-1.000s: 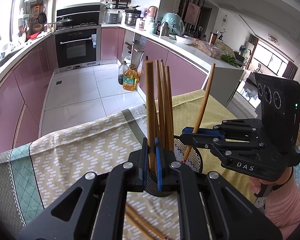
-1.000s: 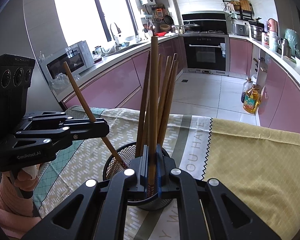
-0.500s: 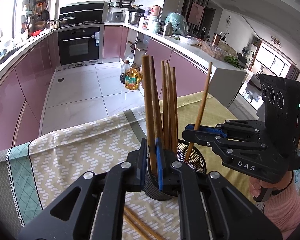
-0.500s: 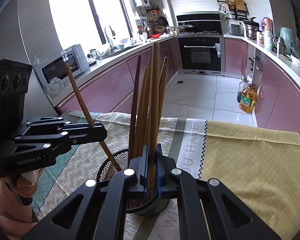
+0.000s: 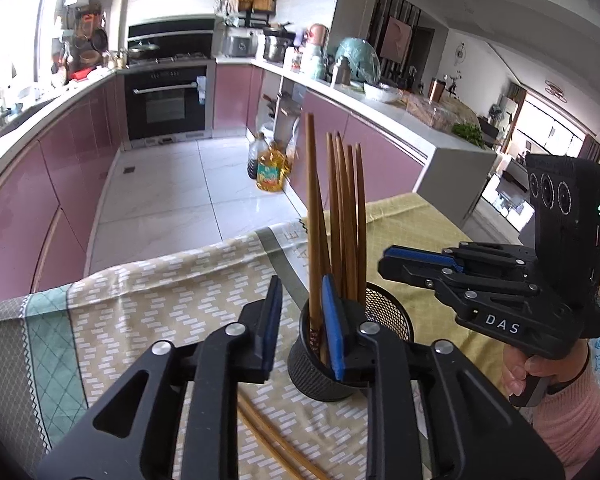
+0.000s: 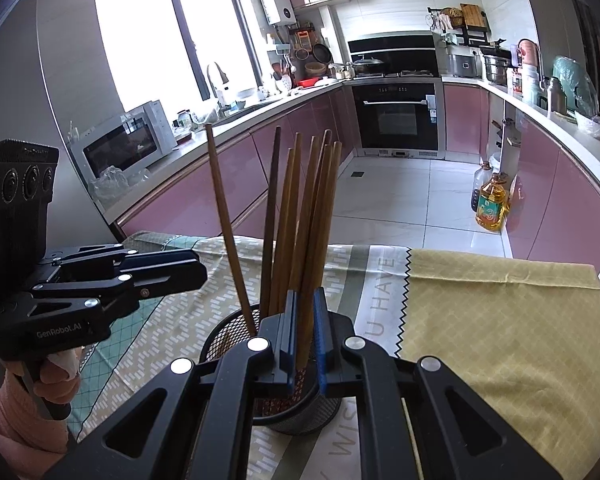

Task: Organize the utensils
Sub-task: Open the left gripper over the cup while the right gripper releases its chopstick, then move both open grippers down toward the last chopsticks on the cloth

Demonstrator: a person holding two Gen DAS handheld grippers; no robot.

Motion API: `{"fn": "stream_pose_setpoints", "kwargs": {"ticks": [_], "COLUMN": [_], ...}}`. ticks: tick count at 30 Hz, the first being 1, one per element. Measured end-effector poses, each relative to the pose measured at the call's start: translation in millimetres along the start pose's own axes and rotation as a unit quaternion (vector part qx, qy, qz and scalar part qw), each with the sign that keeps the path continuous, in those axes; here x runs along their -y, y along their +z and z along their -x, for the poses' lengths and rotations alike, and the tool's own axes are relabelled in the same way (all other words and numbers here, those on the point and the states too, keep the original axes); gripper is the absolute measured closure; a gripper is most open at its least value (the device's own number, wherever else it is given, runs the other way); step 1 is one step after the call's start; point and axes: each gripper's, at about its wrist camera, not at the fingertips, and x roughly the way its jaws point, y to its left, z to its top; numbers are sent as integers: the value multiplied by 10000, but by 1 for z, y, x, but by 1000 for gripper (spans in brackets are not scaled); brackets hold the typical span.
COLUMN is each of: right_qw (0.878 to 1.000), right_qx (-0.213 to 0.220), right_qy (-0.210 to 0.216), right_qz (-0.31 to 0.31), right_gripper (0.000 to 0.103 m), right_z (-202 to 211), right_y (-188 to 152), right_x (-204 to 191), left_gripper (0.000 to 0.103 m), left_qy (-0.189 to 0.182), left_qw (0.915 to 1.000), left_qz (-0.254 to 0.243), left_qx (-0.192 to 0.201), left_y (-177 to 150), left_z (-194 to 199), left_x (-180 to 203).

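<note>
Two hand-held grippers hover over a black mesh holder [image 6: 236,334] on a patterned tablecloth [image 6: 500,308]. The left gripper [image 5: 298,312] has its jaws opening, spread with no pad pressing the chopstick [image 5: 312,216] that stands just inside its right pad, in the holder among the other chopsticks [image 5: 346,216]. The right gripper [image 6: 303,332] is pinched on a single chopstick [image 6: 316,236] of the bunch directly ahead of it, and two loose chopsticks [image 5: 276,444] lie on the cloth beneath the left gripper.

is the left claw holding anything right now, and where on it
Nothing. The left claw has its jaws opening; a chopstick stands loose between them, its lower end in the mesh holder.
</note>
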Motion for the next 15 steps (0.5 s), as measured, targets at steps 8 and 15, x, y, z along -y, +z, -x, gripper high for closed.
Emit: {"fn": "stream_pose_setpoints", "kwargs": {"ticks": [8, 15], "right_qw": [9982, 9951], "right_qx": [251, -38], "right_qy": [392, 811], "right_qz": [375, 571], "right_gripper": [83, 71], "right_z": [33, 35], "right_y": [-17, -49], "right_x": [-27, -55], "left_gripper": [61, 43], "left_qy": [218, 510], "left_qw": [9985, 9976], "left_qz": [148, 403], "left_qx": [475, 230], "left_y": [-18, -60], "left_z": [43, 52], "left_x": [-16, -37]}}
